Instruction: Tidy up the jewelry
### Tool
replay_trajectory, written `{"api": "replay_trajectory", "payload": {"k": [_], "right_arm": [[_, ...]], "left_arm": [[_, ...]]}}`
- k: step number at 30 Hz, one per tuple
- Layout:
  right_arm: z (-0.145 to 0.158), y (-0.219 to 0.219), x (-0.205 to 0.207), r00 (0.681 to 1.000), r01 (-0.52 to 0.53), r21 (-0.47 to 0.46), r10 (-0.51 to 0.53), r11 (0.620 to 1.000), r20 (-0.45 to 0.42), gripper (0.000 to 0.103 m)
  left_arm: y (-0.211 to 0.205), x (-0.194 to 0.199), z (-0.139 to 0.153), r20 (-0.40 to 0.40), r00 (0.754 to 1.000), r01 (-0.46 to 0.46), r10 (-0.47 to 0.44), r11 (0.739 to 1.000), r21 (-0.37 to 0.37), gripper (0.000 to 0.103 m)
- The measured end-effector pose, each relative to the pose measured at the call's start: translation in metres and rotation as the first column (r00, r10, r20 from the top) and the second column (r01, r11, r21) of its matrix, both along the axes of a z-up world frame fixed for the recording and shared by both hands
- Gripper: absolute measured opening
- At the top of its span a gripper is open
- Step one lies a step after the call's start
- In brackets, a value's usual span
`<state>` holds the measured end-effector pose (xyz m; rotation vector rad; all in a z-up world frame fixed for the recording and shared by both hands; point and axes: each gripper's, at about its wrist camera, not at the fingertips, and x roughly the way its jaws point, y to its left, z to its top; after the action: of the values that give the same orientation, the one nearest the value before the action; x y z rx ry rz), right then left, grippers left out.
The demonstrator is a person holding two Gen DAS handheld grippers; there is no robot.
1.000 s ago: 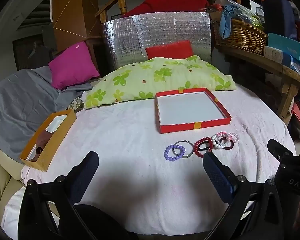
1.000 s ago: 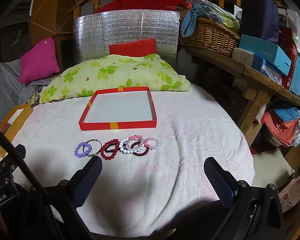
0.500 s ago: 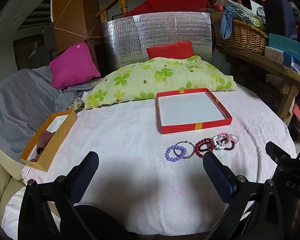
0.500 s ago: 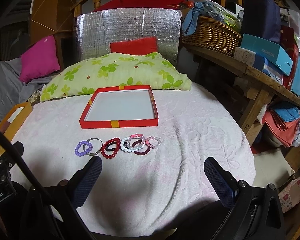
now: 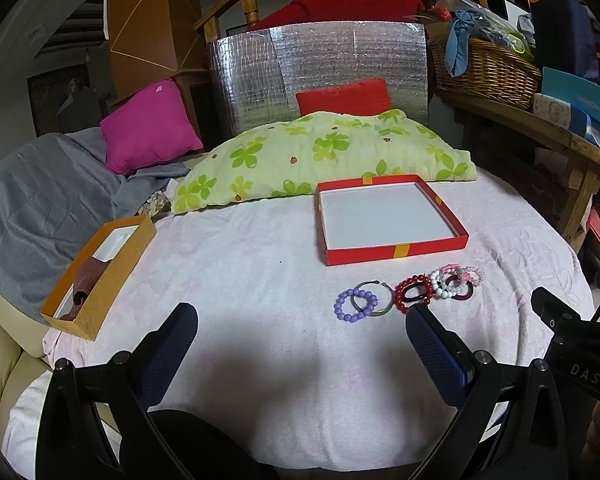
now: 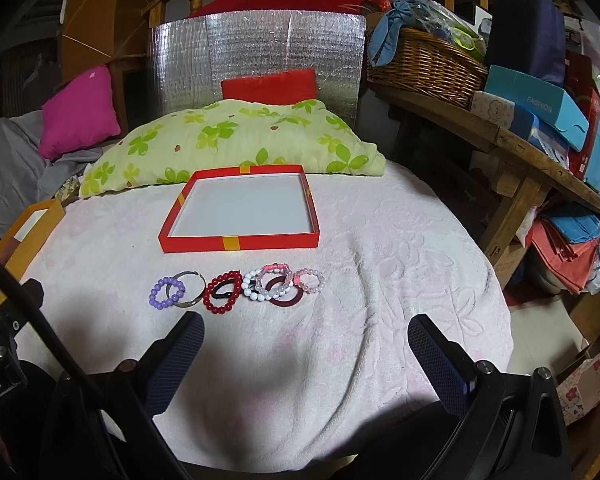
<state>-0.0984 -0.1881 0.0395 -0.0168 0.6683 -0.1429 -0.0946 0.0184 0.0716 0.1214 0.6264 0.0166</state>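
A row of bracelets lies on the pink towel-covered table: a purple bead bracelet, a grey bangle, a red bead bracelet, a white bead bracelet and pink ones. Just beyond them stands a shallow red box with a white floor, holding nothing. My left gripper is open and empty, short of the row. My right gripper is open and empty, short of the row's right end.
An orange box holding a brown item sits at the table's left edge. A green floral pillow lies behind the red box. A wooden shelf with a basket and boxes stands to the right.
Both grippers have eased slightly forward; the bracelets and red box sit a little nearer in view. Nothing was grasped.
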Motion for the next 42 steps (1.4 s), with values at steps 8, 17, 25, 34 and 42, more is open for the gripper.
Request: {"api": "replay_trajectory", "payload": {"k": [8,17,25,34,42], "right_arm": [[-0.003,-0.002,0.002,1.000,0.001,0.014,0.000,1.000,-0.025,0.103],[-0.008,-0.003,0.006,1.000,0.009,0.007,-0.009,1.000,-0.029,0.103],[-0.013,-0.007,0.009,0.999,0.015,0.019,-0.015,1.000,-0.035,0.103],[-0.017,-0.010,0.013,0.999,0.016,0.039,-0.014,0.999,-0.044,0.103],[-0.028,-0.031,0.035,0.996,-0.074,0.132,0.080,0.988,-0.040,0.103]], "left_arm": [[-0.001,0.002,-0.003,-0.006,1.000,-0.001,0.001,1.000,0.001,0.103],[-0.002,0.007,-0.008,-0.018,1.000,-0.004,0.004,1.000,0.001,0.103],[-0.004,0.011,-0.013,-0.031,1.000,-0.005,0.005,1.000,0.006,0.103],[-0.005,0.015,-0.017,-0.039,0.999,-0.007,0.008,1.000,0.010,0.103],[0.006,0.042,-0.037,-0.075,0.997,0.018,-0.018,1.000,0.010,0.103]]}}
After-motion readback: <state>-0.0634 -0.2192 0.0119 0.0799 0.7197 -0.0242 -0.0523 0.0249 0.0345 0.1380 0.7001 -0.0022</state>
